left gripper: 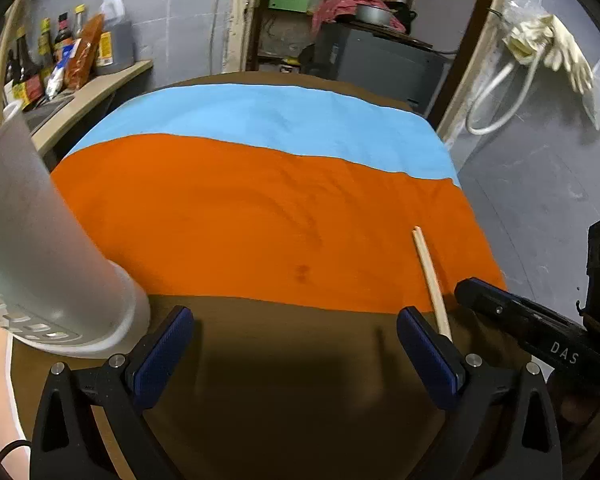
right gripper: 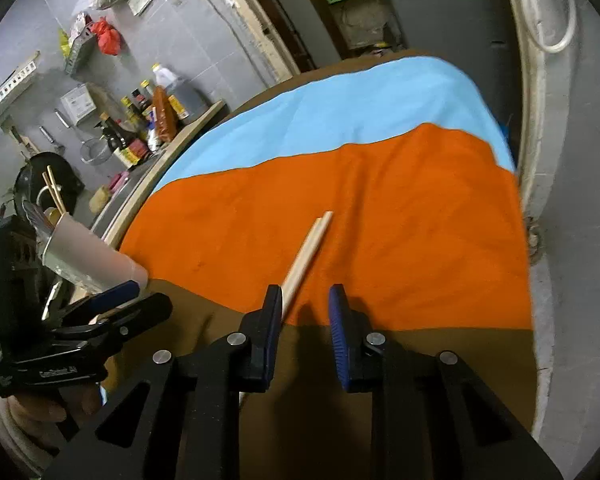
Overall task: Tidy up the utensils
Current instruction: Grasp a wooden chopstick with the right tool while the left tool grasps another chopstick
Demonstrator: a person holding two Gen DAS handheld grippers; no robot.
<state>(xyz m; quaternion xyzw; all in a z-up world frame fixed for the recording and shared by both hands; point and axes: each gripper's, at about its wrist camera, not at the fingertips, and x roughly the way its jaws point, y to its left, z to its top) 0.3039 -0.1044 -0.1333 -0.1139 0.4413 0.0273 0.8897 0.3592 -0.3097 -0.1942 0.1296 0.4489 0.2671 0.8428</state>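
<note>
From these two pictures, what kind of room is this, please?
Most likely a home kitchen or a pantry beside it. Sauce bottles crowd a counter by the wall, a metal strainer hangs there, and a metal pot sits on a cabinet. A utensil holder with chopsticks stands on the cloth-covered table.

Cloth (left gripper: 228, 216) striped orange, sky blue, brown — pale wooden chopsticks (right gripper: 306, 254), frosted white cup (left gripper: 40, 248).
</note>
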